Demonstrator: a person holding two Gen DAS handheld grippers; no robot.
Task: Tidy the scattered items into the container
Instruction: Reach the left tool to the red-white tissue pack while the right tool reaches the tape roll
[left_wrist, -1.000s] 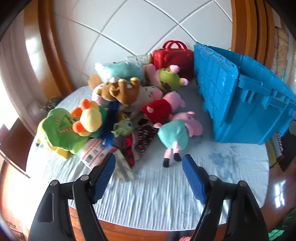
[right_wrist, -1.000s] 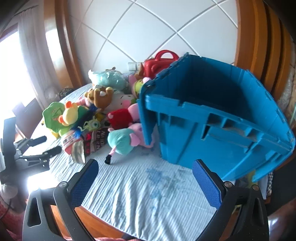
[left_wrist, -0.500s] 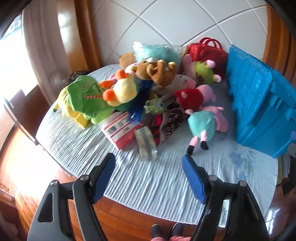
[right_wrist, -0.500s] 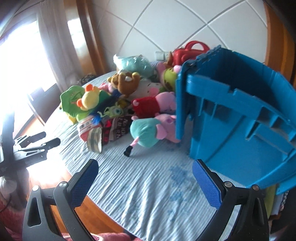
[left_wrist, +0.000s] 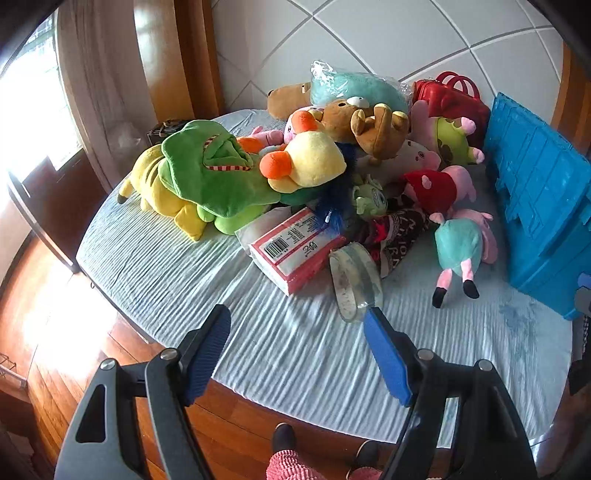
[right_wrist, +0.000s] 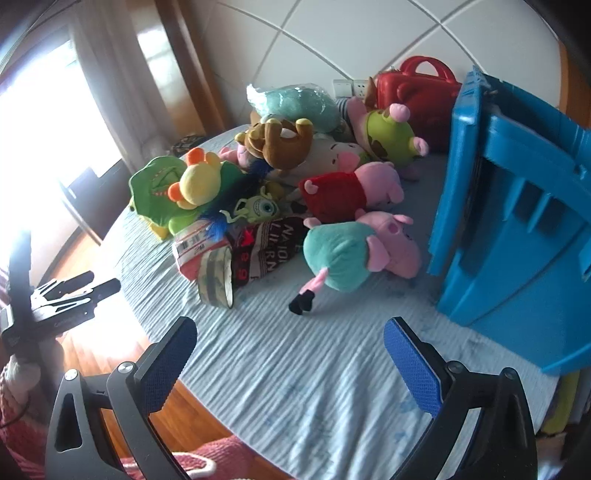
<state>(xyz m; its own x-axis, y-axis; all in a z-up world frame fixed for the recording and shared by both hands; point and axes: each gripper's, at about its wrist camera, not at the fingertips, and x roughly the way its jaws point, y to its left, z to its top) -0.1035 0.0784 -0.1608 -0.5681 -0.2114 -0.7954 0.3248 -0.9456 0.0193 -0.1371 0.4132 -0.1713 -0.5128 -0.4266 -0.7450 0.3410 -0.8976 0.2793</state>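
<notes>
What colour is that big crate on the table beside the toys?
The crate is bright blue plastic all over; the right wrist view shows it best.

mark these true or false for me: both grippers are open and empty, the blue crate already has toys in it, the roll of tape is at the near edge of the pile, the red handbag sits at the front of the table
1. Both the left gripper and the right gripper are open and empty. True.
2. The blue crate already holds toys. False: none show in it; the toys lie on the table.
3. The roll of tape lies at the pile's near edge. True.
4. The red handbag sits at the front of the table. False: it is at the back, by the wall.
</notes>
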